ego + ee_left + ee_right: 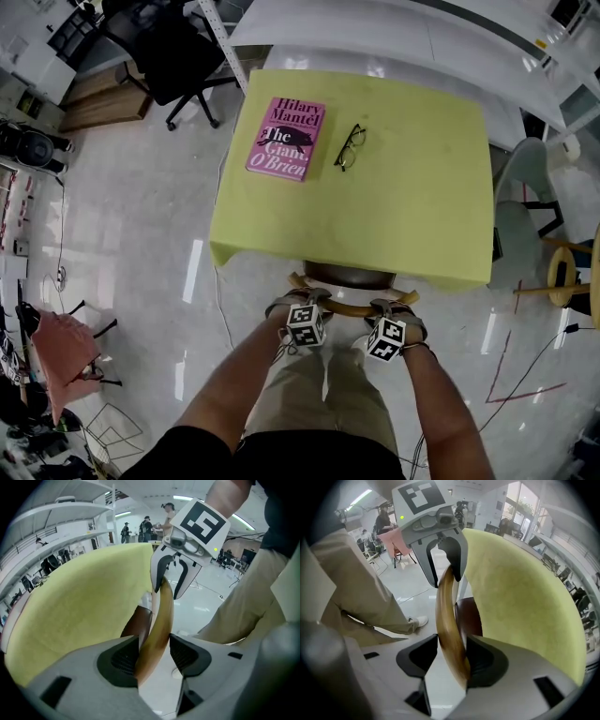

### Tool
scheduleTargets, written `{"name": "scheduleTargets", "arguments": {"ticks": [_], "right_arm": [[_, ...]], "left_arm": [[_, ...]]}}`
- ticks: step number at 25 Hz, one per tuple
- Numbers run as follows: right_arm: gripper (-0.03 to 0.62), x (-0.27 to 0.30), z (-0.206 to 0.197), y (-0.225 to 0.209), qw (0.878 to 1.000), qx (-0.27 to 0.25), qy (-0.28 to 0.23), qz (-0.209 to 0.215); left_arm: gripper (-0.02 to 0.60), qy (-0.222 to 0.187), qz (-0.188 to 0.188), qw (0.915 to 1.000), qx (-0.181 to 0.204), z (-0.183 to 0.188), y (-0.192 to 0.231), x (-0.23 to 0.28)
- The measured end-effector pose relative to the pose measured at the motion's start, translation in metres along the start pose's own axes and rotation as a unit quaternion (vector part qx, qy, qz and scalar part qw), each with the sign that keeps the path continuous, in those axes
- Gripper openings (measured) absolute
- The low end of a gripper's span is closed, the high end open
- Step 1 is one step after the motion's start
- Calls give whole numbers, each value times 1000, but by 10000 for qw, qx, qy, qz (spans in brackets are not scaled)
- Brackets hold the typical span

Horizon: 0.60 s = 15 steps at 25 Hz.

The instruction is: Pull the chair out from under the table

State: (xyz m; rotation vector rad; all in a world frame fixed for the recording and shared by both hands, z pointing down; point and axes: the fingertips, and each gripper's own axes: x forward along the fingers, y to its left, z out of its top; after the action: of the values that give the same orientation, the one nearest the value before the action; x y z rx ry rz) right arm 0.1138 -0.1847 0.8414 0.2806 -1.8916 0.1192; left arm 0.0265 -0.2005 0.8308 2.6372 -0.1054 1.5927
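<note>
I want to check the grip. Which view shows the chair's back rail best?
The right gripper view: the back rail runs large between the open jaws of the right gripper. The left gripper view shows it nearly as well; the head view, only a thin arc.

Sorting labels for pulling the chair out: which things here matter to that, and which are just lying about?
Job: chair, table, left gripper and right gripper, open astride the chair's back rail.
Lying about: book, glasses, black office chair.

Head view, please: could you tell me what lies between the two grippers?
The chair's curved wooden back rail runs between the left gripper and right gripper, seen in the head view; open jaws straddle it.
</note>
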Motion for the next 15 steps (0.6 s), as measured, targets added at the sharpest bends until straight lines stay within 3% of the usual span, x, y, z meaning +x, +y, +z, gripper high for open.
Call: {"name": "scheduleTargets", "arguments": {"ticks": [9, 15], "right_arm": [[178, 10, -3, -1, 9994, -302, 128, 121], [176, 9, -3, 6, 9989, -183, 215, 375]], "left_arm": [[199, 266, -373, 9989, 119, -1, 1, 6], [199, 534, -695, 9961, 78, -1, -5, 5]]}}
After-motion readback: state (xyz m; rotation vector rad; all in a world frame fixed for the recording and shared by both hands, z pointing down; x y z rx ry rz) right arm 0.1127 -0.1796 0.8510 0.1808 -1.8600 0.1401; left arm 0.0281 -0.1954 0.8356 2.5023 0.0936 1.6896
